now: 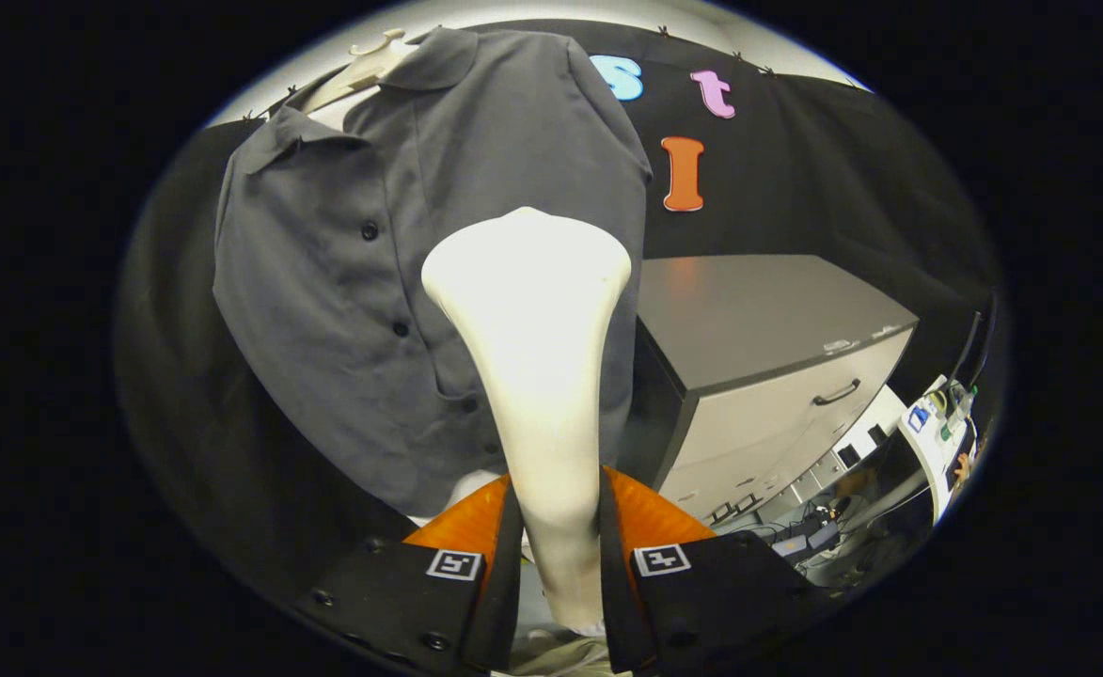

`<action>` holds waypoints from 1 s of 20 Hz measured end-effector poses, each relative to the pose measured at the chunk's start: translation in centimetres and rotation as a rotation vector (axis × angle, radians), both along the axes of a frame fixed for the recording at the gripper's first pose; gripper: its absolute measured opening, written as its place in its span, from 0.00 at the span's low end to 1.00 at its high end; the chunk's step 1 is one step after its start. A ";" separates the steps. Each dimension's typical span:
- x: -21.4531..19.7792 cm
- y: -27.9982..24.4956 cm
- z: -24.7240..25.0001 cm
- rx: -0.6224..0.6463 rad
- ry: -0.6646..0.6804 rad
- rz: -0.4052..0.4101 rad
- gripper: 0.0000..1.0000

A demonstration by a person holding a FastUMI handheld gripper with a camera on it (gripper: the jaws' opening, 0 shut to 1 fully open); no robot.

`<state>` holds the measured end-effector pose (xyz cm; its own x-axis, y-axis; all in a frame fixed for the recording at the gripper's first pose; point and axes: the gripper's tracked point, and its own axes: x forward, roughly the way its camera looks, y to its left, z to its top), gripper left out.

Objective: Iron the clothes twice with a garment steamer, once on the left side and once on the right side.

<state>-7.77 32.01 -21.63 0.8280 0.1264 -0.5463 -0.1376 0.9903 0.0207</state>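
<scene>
**Steamer in hand, head up against the shirt**

My gripper [556,527] is clamped on the steamer [542,376]: both fingers press its handle from either side, with the handle running up between them and widening into the broad head just ahead. The grip looks firm and centred, and the steamer stands roughly upright along the line of my fingers.

The shirt [363,263] hangs on a hanger [368,61] against the booth wall, beyond the fingers. It is a dark button-front with its collar up top and a row of buttons [370,230] running down the front. The steamer head sits in front of the shirt's panel on the far side of the button row from the collar opening, close to the fabric. I cannot tell whether the face is actually touching the cloth, since I see only the back of the head. No steam is visible.

Beside the shirt stands a cabinet [777,320] with a drawer handle, well apart from where I am working.

As for progress, I judge that picking up the steamer and bringing it to the shirt is done. The head is about mid-height on the panel, so I would guess one pass is under way. Which pass it is, and whether the other side has been done, nothing here shows. The fabric gives no clear sign of being pressed or not.
</scene>
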 end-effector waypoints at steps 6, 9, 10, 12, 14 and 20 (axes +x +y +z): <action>-0.5 6.4 5.6 0.010 -0.085 0.083 0.45; -0.7 9.6 7.6 0.009 -0.116 0.124 0.45; -0.6 10.6 8.1 0.007 -0.125 0.137 0.45; -0.6 12.5 8.8 0.007 -0.134 0.161 0.45; -0.6 13.8 9.0 0.005 -0.139 0.178 0.45; 0.8 17.8 8.4 -0.020 -0.130 0.222 0.45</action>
